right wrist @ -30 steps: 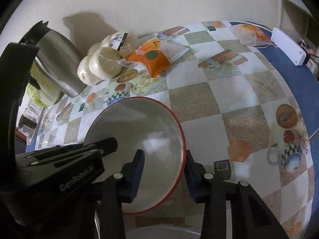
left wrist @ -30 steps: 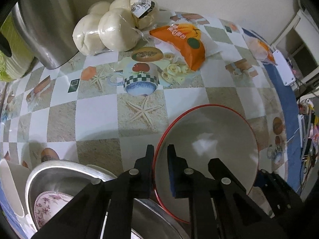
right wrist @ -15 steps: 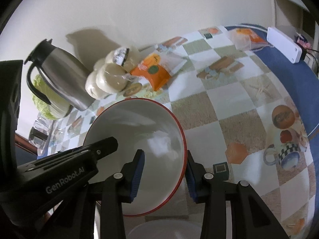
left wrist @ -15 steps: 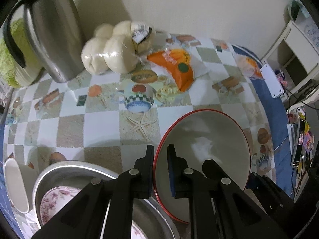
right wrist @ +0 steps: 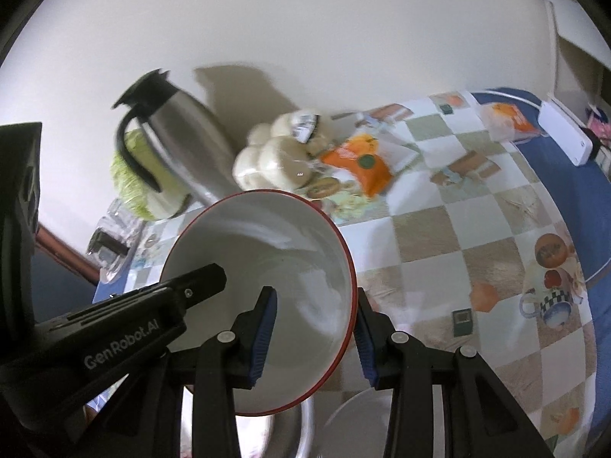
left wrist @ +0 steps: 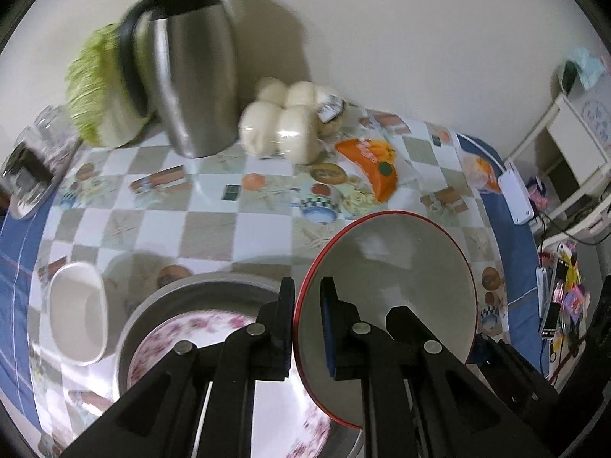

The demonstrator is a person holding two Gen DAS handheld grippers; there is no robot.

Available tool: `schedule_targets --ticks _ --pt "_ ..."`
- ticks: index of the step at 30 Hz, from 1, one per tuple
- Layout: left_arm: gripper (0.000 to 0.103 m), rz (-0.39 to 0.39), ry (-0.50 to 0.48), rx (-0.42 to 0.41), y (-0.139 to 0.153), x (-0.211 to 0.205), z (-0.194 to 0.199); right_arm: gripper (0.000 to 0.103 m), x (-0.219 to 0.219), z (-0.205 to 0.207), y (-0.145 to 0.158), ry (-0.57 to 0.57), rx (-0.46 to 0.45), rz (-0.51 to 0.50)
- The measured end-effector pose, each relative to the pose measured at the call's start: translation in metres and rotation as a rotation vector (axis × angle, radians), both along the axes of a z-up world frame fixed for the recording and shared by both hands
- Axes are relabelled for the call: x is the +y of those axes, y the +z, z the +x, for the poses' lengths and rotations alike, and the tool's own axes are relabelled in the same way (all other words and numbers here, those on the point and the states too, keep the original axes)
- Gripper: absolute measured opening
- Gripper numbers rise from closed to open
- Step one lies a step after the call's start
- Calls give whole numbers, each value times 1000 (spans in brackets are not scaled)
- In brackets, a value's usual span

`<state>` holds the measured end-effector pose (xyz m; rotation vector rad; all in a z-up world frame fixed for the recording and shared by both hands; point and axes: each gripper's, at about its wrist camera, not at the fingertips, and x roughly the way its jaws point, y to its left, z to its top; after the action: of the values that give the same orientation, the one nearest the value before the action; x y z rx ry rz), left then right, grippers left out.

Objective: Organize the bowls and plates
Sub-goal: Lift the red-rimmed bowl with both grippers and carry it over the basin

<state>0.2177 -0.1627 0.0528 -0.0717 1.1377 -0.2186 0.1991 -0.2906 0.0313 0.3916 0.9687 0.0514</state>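
Left gripper (left wrist: 307, 328) pinching the near-left rim of a white, red-rimmed round bowl (left wrist: 397, 290), one pad inside, one outside, pressed tight on the thin wall. Right gripper (right wrist: 311, 334) straddling the opposite rim of the same bowl (right wrist: 267, 267); jaws partly spread, outer pad at the red edge, inner pad against the inside wall; true contact not certain from these views. Bowl carried clear of the checkered printed tablecloth (left wrist: 206, 225), tilted toward the left side, above a round steel basin (left wrist: 152, 316) with a pink-flowered white plate (left wrist: 198, 328) inside. Small white oblong dish (left wrist: 78, 313) just beside the basin. Steel thermos jug with black handle (left wrist: 191, 76), bag of white buns (left wrist: 286, 129) and orange snack packet (left wrist: 374, 168) well apart, near the wall.

Risks, as judged:
- Grip on glazed rim only; slip likely if either hand tips further or hands drift apart, with a drop onto plate and basin, chipping possible.
- Uneven pace between hands: twisting of the bowl out of the looser right jaws.
- Motion blur in both views; fast swing toward the jug a knock hazard.
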Motion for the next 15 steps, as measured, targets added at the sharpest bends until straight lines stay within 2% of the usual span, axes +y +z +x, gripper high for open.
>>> schedule_targets --ticks 10,15 --pt "13 -119 159 23 -3 78 -40 42 66 -17 16 137 28 -70" --pt "13 -156 206 27 -7 105 -60 42 98 -31 17 190 48 -113"
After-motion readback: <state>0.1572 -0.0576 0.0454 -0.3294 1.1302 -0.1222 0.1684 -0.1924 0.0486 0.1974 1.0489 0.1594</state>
